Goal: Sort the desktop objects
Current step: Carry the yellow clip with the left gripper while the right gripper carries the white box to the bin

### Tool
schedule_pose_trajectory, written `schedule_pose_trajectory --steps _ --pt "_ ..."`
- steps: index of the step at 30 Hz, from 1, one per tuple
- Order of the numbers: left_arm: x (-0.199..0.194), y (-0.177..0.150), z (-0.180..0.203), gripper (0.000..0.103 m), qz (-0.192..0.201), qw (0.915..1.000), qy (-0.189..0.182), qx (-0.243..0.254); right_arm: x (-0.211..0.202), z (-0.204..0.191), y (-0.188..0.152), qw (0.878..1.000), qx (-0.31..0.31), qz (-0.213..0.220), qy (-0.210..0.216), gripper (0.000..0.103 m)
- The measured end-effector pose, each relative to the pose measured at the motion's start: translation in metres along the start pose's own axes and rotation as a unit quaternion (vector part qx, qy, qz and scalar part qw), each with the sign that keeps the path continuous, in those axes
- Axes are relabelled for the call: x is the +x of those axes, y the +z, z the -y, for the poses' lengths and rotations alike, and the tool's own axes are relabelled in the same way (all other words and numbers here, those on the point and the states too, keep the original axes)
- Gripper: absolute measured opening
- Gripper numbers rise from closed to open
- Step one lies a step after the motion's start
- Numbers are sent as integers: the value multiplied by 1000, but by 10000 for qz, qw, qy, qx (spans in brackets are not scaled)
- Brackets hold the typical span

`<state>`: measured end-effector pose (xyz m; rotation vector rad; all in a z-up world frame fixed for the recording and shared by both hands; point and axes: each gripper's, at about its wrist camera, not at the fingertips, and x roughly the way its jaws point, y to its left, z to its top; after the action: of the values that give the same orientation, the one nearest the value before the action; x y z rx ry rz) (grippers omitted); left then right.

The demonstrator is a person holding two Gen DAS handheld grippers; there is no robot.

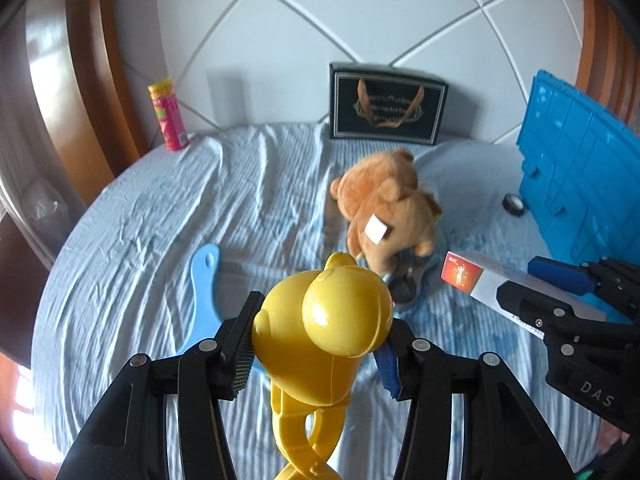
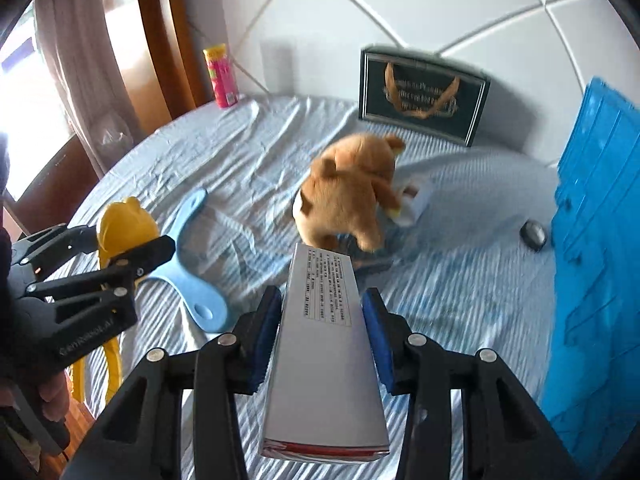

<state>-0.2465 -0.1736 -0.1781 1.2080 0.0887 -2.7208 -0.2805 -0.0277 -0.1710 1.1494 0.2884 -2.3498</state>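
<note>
My left gripper [image 1: 316,340] is shut on a yellow plastic bear-shaped toy [image 1: 328,320], held above the blue sheet; the same toy [image 2: 120,224] shows at the left of the right wrist view. My right gripper [image 2: 322,320] is shut on a long silver carton [image 2: 324,344], whose red-and-white end [image 1: 460,274] points toward a brown plush bear [image 1: 392,208]. The plush bear [image 2: 348,192] lies mid-table over a dark object. A light blue paddle-shaped piece [image 2: 192,264] lies on the sheet below the left gripper.
A blue plastic crate [image 1: 580,184] stands at the right, with a small dark round object [image 2: 534,234] beside it. A black gift bag [image 1: 386,106] leans against the white padded wall. A pink and yellow tube [image 1: 168,118] stands at the back left.
</note>
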Motion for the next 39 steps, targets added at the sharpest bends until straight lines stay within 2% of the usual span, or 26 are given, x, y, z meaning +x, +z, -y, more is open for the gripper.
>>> schedule_pose_trajectory --steps 6,12,19,25,30,33,39 --pt "-26 13 7 50 293 9995 65 -22 -33 0 13 9992 -170 367 -52 42" --pt "-53 33 13 50 625 9979 -105 128 -73 -5 22 9964 -264 773 -207 42" --pt "-82 57 24 50 1000 9934 -360 426 -121 -8 34 9911 -126 1163 -635 42" --pt "-108 85 51 50 1313 9864 -604 780 -171 6 42 9829 178 1497 -1062 42" --pt "-138 114 100 50 1596 9769 -952 1057 -223 38 41 9704 493 1822 -1506 42" --pt "-155 127 141 50 1789 9689 -1164 1249 -254 71 21 9635 650 1896 -1775 42" --pt "-203 148 249 50 2199 9484 -1656 1574 -316 139 -18 9466 963 2037 -2306 42"
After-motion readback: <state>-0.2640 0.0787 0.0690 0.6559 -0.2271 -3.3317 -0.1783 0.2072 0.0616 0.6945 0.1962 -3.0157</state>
